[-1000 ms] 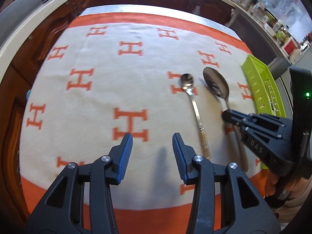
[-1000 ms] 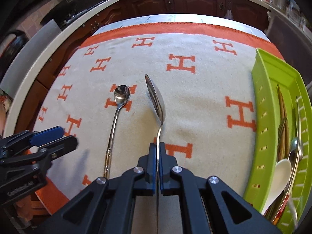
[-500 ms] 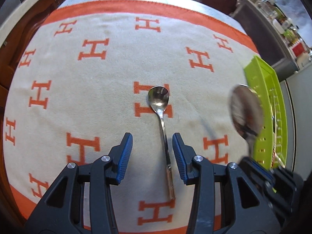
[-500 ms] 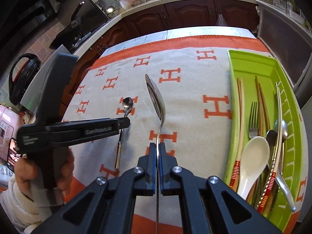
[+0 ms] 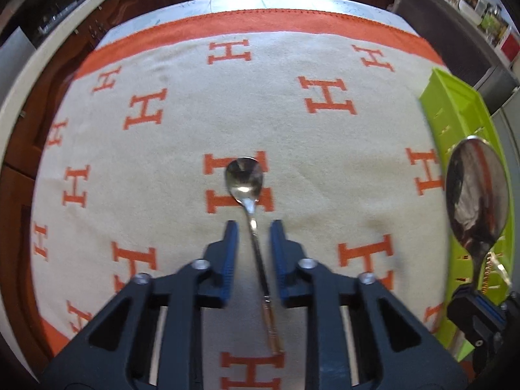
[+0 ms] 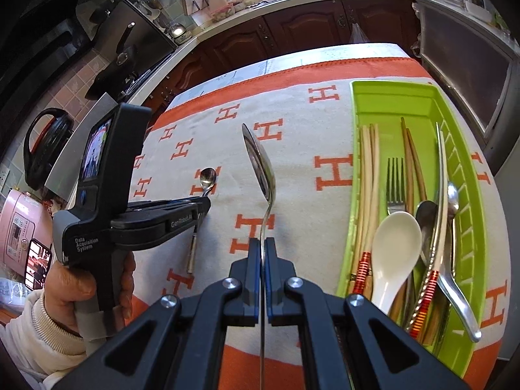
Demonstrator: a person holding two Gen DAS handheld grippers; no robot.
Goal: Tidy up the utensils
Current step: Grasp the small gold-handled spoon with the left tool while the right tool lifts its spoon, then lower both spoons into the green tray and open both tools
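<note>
A kitchen table under a cream blanket (image 5: 182, 169) with orange H marks carries a green cutlery tray (image 6: 354, 195) along its right edge, already holding chopsticks, a fork and spoons. The right gripper (image 6: 263, 253) is clamped on the handle of a large spoon (image 6: 260, 165), lifted edge-on with its bowl pointing away, probably bound for that tray. The left gripper (image 5: 252, 237) straddles a small teaspoon (image 5: 245, 182) lying mid-blanket, bowl toward the far edge; its jaws have just been closing, pads not yet touching.

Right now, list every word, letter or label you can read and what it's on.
"Data Acquisition System": handle of the left tongs.
"GenRobot.AI": arm of the same tongs, partly blurred.
"H": repeated orange letters on the tablecloth.
Pink appliance panel, phone screen: too small to read.
</note>
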